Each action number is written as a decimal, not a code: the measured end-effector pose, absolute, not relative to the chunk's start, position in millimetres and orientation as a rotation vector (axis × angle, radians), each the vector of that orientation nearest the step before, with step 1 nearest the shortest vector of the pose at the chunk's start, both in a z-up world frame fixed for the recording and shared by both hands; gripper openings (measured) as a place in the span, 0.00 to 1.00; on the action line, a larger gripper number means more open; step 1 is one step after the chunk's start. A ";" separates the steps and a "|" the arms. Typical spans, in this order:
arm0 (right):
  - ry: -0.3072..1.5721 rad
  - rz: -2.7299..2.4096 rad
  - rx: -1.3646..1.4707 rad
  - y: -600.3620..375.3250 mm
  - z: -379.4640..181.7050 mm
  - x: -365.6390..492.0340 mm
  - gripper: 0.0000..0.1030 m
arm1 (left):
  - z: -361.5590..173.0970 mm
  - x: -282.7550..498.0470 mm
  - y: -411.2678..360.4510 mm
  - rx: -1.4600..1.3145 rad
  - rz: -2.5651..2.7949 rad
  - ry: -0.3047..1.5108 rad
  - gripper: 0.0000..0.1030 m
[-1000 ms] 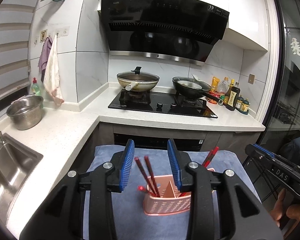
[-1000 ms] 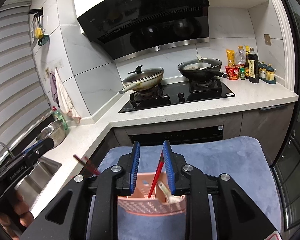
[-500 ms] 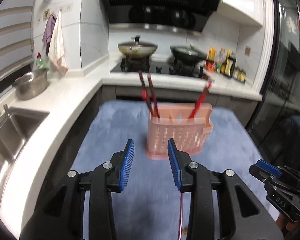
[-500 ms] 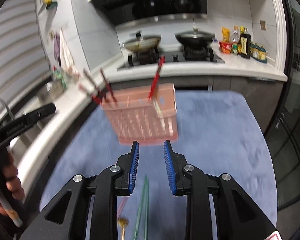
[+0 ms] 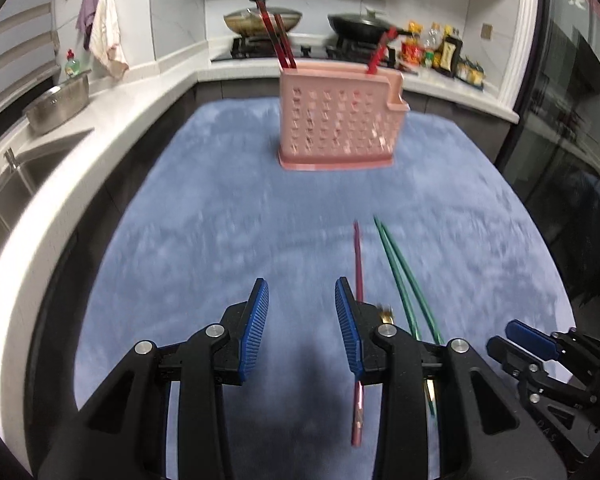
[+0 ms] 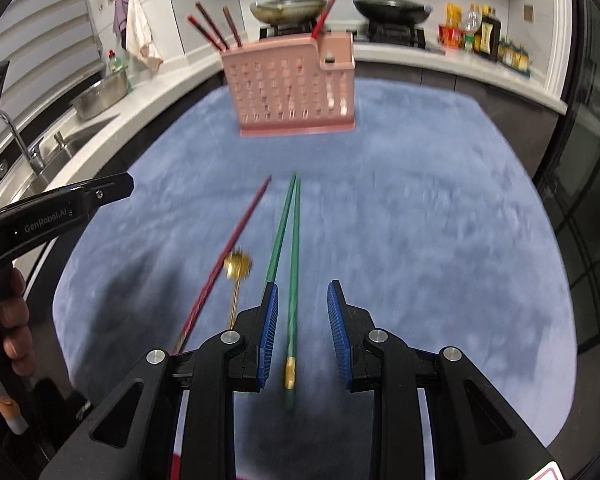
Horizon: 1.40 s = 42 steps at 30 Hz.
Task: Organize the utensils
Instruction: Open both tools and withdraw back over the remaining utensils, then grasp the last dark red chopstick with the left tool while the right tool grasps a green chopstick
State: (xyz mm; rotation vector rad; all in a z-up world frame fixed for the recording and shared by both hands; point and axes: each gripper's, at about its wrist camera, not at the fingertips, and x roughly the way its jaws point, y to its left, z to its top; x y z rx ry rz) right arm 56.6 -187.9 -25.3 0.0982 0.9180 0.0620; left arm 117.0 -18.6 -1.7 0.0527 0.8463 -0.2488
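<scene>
A pink slotted utensil holder point(image 5: 340, 128) point(image 6: 296, 88) stands upright on the blue mat point(image 5: 220, 240), with red chopsticks point(image 5: 278, 36) point(image 6: 214, 30) sticking out of it. Nearer, a single red chopstick point(image 5: 358, 264) point(image 6: 228, 256), a pair of green chopsticks point(image 5: 396, 268) point(image 6: 288, 232) and a small gold utensil point(image 6: 238, 268) lie on the mat. My left gripper point(image 5: 302, 292) is open and holds nothing, just left of the red chopstick. My right gripper point(image 6: 302, 292) is open above the green pair; one green chopstick shows between its fingers, lying on the mat.
A white counter with a sink point(image 6: 40, 160), a steel bowl point(image 5: 58, 104) and a dish-soap bottle runs along the left. Behind the mat a hob carries two pans point(image 5: 260, 20), with sauce bottles point(image 5: 448, 52) to its right. A hand point(image 6: 12, 320) holds the left gripper's handle.
Both grippers have drawn back from the pink holder and dropped towards the mat, tilting further down. The loose red and green chopsticks have come into view. Jaw gaps look unchanged.
</scene>
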 end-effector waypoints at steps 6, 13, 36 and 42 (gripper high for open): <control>0.975 0.063 0.111 -183.9 -48.3 41.0 0.25 | -24.9 98.9 -24.2 0.057 -0.276 0.911 0.32; 1.001 0.061 0.123 -183.2 -60.6 35.9 0.25 | -44.6 82.5 -34.6 0.071 -0.317 0.966 0.32; 1.057 0.076 0.130 -177.4 -79.7 40.2 0.24 | -81.4 76.3 -37.2 0.059 -0.337 1.088 0.32; 1.062 0.074 0.134 -178.1 -82.3 41.2 0.24 | -84.4 76.4 -37.1 0.064 -0.338 1.090 0.32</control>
